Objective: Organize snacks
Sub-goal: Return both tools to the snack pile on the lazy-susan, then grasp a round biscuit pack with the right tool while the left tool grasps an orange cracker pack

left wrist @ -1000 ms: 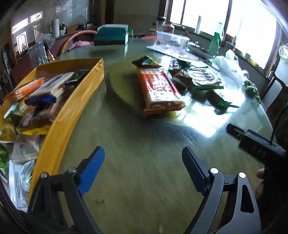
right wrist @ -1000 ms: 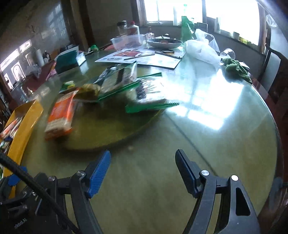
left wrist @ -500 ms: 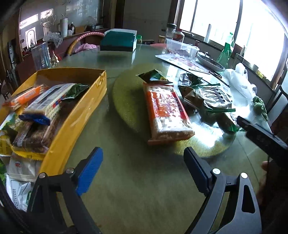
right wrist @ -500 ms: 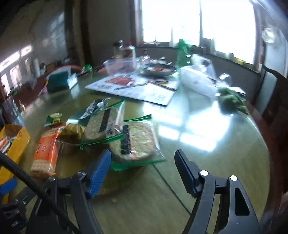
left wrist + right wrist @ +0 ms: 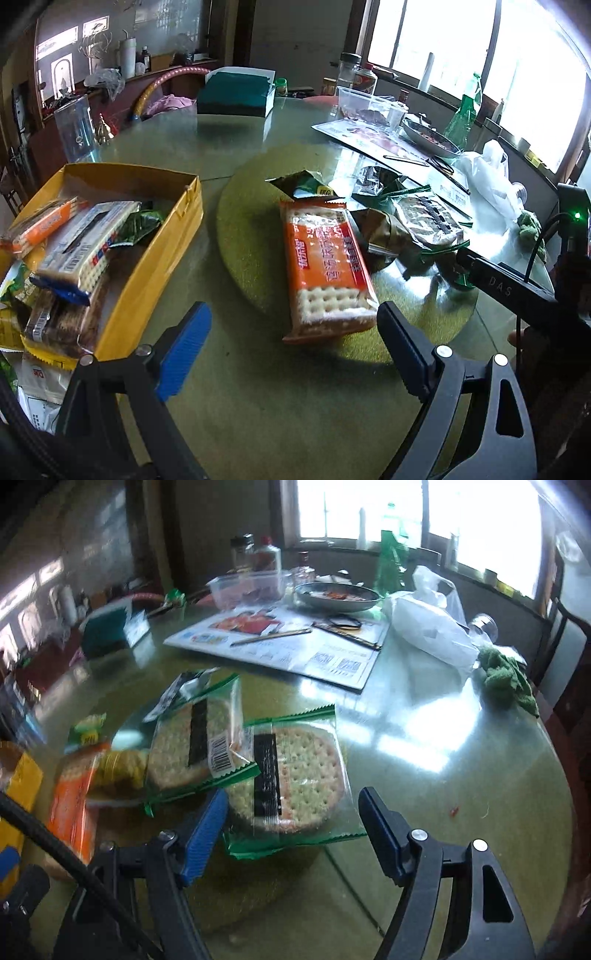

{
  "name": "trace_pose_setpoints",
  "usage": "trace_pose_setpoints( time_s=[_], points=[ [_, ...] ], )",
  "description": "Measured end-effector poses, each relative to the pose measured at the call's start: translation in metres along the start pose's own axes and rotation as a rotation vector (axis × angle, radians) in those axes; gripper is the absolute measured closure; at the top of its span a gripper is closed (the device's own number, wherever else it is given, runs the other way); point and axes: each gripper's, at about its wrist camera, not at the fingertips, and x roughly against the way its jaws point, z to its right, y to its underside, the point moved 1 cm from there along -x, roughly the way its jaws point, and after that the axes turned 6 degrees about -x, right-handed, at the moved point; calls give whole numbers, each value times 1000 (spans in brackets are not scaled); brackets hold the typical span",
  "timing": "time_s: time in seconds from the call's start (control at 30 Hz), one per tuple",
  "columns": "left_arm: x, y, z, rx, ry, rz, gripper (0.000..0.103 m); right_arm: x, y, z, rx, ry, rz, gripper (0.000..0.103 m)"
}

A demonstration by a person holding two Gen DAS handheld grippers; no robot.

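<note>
An orange cracker pack (image 5: pixel 325 269) lies on the round green turntable (image 5: pixel 247 236), just ahead of my open left gripper (image 5: pixel 291 347), which holds nothing. To its left stands a yellow box (image 5: pixel 147 266) filled with several snack packs. In the right wrist view, a clear green-edged pack of round crackers (image 5: pixel 288 779) lies right in front of my open right gripper (image 5: pixel 295 819), partly between its fingers but untouched. A second round-cracker pack (image 5: pixel 195 746) overlaps it at the left. The orange pack (image 5: pixel 70 805) and the yellow box (image 5: pixel 22 779) show at the far left.
On the far side of the glass table are a printed sheet (image 5: pixel 280 642), a metal dish (image 5: pixel 336 594), a clear tub (image 5: pixel 247 587), a white plastic bag (image 5: pixel 432 627), a green cloth (image 5: pixel 506 675) and a teal box (image 5: pixel 236 92). The right gripper's body (image 5: pixel 517 288) shows at the left wrist view's right edge.
Both grippers have moved forward over the table. The orange pack now lies close before the left gripper, and the round-cracker pack has come up between the right gripper's fingers. Both stayed open.
</note>
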Motion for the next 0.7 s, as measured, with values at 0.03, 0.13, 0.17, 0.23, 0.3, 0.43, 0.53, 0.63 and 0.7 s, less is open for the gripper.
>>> trace_pose_setpoints(
  time_s=[0.03, 0.13, 0.17, 0.23, 0.3, 0.43, 0.53, 0.63, 0.7],
  points=[
    [-1, -2, 1, 2, 3, -1, 12, -3, -2, 0, -7, -4, -9, 28],
    [-4, -8, 4, 10, 0, -7, 12, -17, -3, -4, 18, 4, -74, 19],
    [-6, -10, 6, 10, 3, -9, 12, -20, -3, -6, 29, 13, -89, 19],
    [-9, -16, 7, 5, -4, -9, 12, -20, -3, -8, 40, 32, -85, 22],
    [-16, -22, 7, 5, -29, -12, 12, -19, -3, -6, 34, 21, -82, 25],
    [-30, -29, 1, 45, -16, -40, 13, -13, 4, -9, 51, 29, -79, 28],
    [-36, -30, 2, 26, -22, -57, 18, -3, 14, -8, 46, 33, -79, 28],
    [-37, -28, 5, 22, -10, -71, 19, 9, 27, -6, 33, 42, -79, 28],
    [-37, -28, 10, 1, -8, -74, 18, 17, 34, -6, 23, 47, -79, 28]
  ],
)
